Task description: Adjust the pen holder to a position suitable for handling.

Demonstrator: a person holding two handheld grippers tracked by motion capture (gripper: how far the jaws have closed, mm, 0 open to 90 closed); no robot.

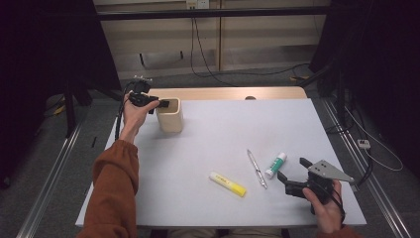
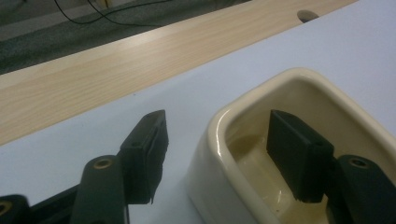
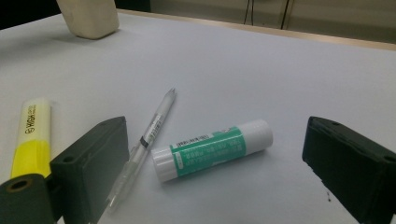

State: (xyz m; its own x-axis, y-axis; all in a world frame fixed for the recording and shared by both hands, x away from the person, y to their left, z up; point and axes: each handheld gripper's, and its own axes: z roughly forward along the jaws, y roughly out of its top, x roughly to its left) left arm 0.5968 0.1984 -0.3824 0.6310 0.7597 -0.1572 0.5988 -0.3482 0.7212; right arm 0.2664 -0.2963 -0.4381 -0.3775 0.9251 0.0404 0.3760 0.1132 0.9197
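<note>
A cream ceramic cup (image 1: 170, 116) stands upright at the table's far left. My left gripper (image 1: 163, 104) straddles its near wall (image 2: 210, 154): one jaw hangs inside the cup and the other outside, with a gap on the outer side, so the jaws are open. The cup is empty inside. At the front right my right gripper (image 1: 292, 168) stands open just above the table. A white and green glue stick (image 3: 210, 149) lies between and just beyond its jaws, beside a clear pen (image 3: 149, 135). A yellow highlighter (image 3: 30, 135) lies farther left.
The white table top (image 1: 223, 134) ends in a wooden strip (image 1: 233, 92) with a cable hole (image 1: 250, 97) at the far edge. Cables run across the floor behind the table. The pen (image 1: 257, 168), glue stick (image 1: 275, 165) and highlighter (image 1: 227, 183) lie near the front.
</note>
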